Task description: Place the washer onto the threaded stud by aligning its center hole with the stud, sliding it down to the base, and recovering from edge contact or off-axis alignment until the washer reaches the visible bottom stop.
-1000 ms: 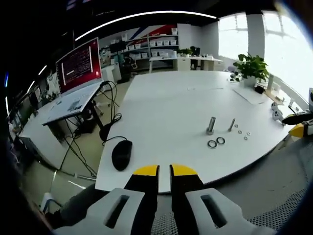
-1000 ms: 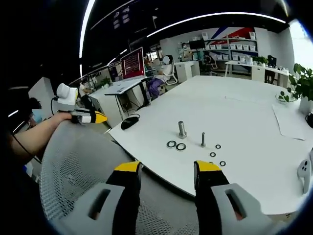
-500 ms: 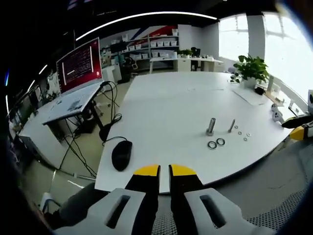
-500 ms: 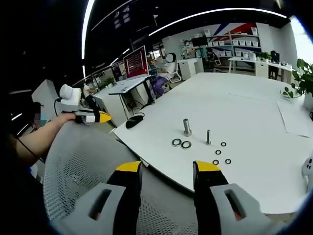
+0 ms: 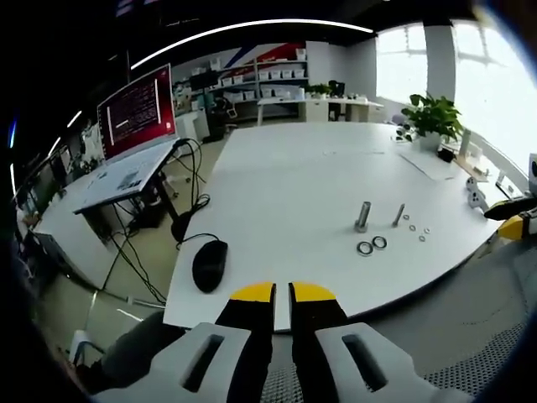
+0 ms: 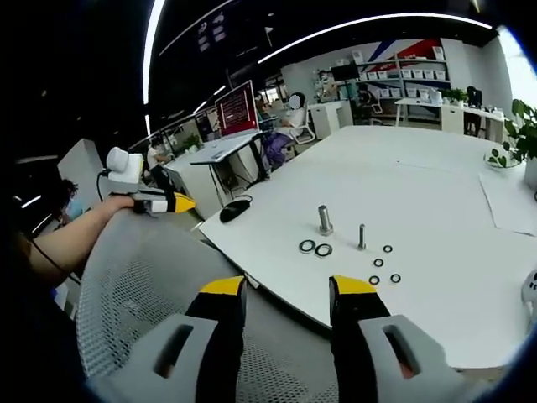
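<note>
On the white table (image 5: 285,185) stand a thick threaded stud (image 5: 362,216) and a thinner stud (image 5: 398,215). Two large dark washers (image 5: 372,245) lie in front of the thick stud, and several small washers (image 5: 415,227) lie beside the thin one. In the right gripper view the thick stud (image 6: 325,220), thin stud (image 6: 362,236), large washers (image 6: 315,248) and small washers (image 6: 383,264) lie ahead. My left gripper (image 5: 281,292) is shut, empty, short of the table's near edge. My right gripper (image 6: 278,286) is open, empty, above a mesh chair back (image 6: 151,285). The left gripper (image 6: 159,202) appears at left, the right gripper (image 5: 513,217) at right.
A black mouse (image 5: 209,264) lies near the table's left corner with cables hanging behind it. A red-lit monitor (image 5: 134,111) stands on a side desk. A potted plant (image 5: 432,117) and papers sit at the far right of the table. A sleeve and hand (image 6: 67,231) hold the left gripper.
The right gripper view has shifted slightly, so the studs and washers sit a little further right and closer. The left gripper view is nearly unchanged.
</note>
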The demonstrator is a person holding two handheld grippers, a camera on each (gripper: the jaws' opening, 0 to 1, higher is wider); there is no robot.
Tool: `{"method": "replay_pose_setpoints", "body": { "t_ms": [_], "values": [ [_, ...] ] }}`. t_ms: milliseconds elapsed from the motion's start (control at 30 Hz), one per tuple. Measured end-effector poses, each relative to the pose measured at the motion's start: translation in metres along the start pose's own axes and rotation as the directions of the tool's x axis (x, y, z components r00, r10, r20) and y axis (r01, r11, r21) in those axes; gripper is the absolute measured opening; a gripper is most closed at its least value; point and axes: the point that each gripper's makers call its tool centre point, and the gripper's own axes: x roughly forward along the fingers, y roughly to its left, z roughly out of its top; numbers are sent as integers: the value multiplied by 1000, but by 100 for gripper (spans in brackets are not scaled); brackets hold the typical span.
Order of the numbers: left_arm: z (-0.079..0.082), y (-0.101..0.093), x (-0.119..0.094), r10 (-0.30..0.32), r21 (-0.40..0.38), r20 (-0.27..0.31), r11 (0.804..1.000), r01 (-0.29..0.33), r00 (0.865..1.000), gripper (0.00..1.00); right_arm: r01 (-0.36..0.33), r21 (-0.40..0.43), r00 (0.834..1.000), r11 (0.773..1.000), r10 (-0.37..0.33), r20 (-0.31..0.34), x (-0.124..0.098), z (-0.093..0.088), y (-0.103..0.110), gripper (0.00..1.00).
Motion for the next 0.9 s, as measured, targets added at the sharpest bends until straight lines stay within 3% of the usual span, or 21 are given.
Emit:
{"method": "replay_pose_setpoints", "body": {
  "t_ms": [433,900],
  "values": [
    [1,-1,0,-3,3,4,1000,3,1000,4,-5,6,1000,1000,5,0,0,0,1,41],
    [-1,-5,0,-29,35,-10,999,29,1000,4,56,47,998,997,-57,8,-2,-1,-10,40]
  ]
}}
